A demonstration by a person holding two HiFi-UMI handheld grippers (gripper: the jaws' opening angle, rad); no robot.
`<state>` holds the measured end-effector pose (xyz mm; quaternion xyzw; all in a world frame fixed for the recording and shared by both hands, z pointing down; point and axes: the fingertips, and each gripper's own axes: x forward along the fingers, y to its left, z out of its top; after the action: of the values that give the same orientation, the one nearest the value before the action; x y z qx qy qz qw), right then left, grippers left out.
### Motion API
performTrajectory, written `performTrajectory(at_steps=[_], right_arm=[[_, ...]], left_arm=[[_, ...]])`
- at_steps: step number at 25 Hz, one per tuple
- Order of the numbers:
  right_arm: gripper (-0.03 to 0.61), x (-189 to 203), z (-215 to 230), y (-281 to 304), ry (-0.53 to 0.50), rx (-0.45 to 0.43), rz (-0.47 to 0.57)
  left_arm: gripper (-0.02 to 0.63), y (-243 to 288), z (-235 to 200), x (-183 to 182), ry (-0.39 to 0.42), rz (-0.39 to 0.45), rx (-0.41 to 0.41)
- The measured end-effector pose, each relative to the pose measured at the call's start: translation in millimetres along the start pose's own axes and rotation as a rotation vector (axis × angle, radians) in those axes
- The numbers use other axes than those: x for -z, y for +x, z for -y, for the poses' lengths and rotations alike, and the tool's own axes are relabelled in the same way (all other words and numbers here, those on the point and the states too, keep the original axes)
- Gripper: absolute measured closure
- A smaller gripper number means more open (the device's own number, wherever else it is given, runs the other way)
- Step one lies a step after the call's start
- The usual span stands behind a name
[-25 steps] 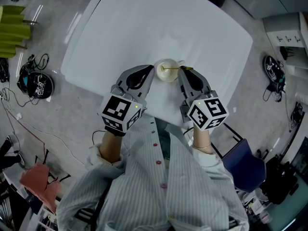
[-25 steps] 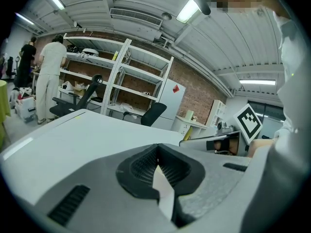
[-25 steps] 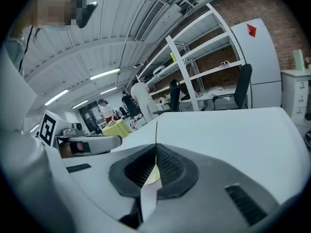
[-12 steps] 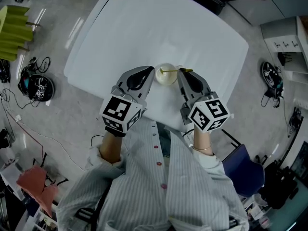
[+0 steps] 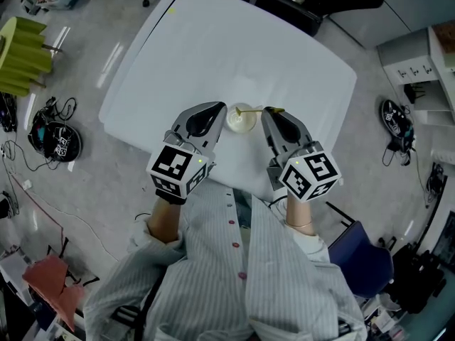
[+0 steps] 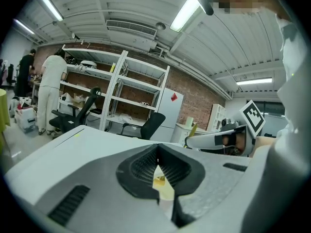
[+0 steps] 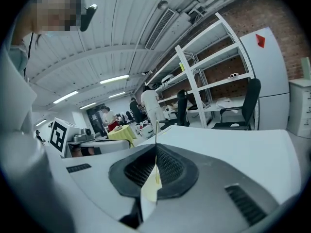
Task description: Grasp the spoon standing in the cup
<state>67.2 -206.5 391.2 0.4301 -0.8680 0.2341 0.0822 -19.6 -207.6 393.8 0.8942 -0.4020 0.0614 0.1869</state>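
right gripper (image 5: 273, 111) still clamps spoon (image 5: 252, 109), over cup (image 5: 242, 122)

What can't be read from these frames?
- Bowl of the spoon: head view, down inside the cup, too small.
- Cup contents: too small in head view; in each gripper view its own jaws cover them.
- Pad contact on the spoon handle: head view, the right hand-held gripper body covers it.
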Motion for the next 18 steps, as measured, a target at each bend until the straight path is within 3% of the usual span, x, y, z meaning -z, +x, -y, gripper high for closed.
performTrajectory(at_steps=[18], right_arm=[[0.566,-84.8,-40.1,-36.9,-0.112,-0.046,0.184]], left_arm=[[0.606,-22.6,21.1,-62.3,0.042,0.118,0.033]])
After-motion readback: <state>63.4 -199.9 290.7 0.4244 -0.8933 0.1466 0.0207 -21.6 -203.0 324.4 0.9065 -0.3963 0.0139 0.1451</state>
